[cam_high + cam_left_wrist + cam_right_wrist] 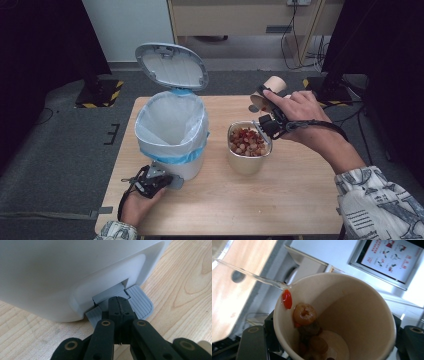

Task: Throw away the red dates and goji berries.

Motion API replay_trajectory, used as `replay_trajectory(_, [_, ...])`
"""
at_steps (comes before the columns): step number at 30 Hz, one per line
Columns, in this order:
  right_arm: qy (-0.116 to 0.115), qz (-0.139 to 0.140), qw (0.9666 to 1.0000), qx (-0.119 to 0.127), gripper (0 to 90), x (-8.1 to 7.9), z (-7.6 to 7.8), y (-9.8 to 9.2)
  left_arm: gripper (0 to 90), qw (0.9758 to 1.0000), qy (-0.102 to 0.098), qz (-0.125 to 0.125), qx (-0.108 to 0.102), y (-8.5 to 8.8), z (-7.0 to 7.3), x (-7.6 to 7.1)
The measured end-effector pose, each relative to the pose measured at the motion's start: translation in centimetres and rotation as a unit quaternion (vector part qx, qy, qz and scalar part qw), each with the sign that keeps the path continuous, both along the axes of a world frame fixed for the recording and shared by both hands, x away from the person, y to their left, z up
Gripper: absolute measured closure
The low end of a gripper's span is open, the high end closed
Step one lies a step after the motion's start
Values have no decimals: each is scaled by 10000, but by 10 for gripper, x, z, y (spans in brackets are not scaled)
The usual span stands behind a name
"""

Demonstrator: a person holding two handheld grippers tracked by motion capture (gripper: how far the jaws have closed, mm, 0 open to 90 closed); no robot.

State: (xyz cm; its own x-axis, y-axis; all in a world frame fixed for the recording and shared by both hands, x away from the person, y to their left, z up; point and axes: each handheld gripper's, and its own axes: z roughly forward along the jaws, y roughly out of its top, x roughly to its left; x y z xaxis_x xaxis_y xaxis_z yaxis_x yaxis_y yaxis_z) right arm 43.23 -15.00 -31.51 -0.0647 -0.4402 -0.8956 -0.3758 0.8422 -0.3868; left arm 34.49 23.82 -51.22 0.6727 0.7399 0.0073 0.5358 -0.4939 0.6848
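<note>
A white pedal bin (172, 135) with a blue-edged liner stands on the wooden table (290, 200), its lid (171, 65) raised. My left gripper (162, 180) is at the bin's base. Its jaws are shut with nothing between them, and the tips (120, 302) rest on the grey pedal (141, 303). My right gripper (266, 111) is shut on a tilted paper cup (270, 89), held above a clear container (247, 155) full of red and tan dried fruit. Inside the cup (362, 310) several fruit pieces cling to the wall, and a red berry (287, 299) sits at the rim.
The bin takes up the table's left middle and the container stands just right of it. The container's clear rim (249, 275) passes close to the cup's lip. Cables and black stands lie on the floor beyond the far table edge.
</note>
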Motion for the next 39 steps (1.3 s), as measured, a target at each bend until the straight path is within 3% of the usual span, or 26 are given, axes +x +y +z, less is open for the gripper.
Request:
replay_trajectory(1, [-68,-4,10000,25,283,0,1,1,899,10000,2,0,-2,0,0,0])
replay_trajectory(5, [-109,44,9995,-287,283,-1,-5,6,899,10000,4,-1,-3,0,0,0])
replay_trajectory(12, [-133,62,9999,-39,284,0,1,7,899,10000,2,-1,-2,0,0,0])
replay_trajectory(20, [-228,127,9993,-276,284,-1,-2,8,899,10000,1,-2,-3,0,0,0])
replay_trajectory(24, [-283,144,9992,-258,284,-1,-2,9,899,10000,1,-1,-5,0,0,0])
replay_trajectory(26, [-320,210,9980,-494,284,-1,-5,11,899,10000,-1,-1,-1,0,0,0])
replay_trajectory(28, [-175,244,9979,-574,285,-1,-10,12,899,10000,-6,0,3,0,0,0])
replay_trajectory(30, [-326,160,9980,-526,285,1,-7,10,899,10000,-1,-1,-2,0,0,0])
replay_trajectory(31, [-448,168,9964,-693,286,1,-8,9,899,10000,1,-1,-4,0,0,0])
replay_trajectory(33, [-408,206,9952,-869,286,0,-11,10,899,10000,4,-2,-4,0,0,0])
replay_trajectory(35, [-391,232,9948,-906,286,-1,-14,11,899,10000,0,1,-3,0,0,0])
replay_trajectory(37, [-403,201,9964,-713,286,1,-11,11,899,10000,-2,2,-1,0,0,0])
replay_trajectory(39, [-448,195,9956,-797,286,1,-11,11,899,10000,-3,2,1,0,0,0])
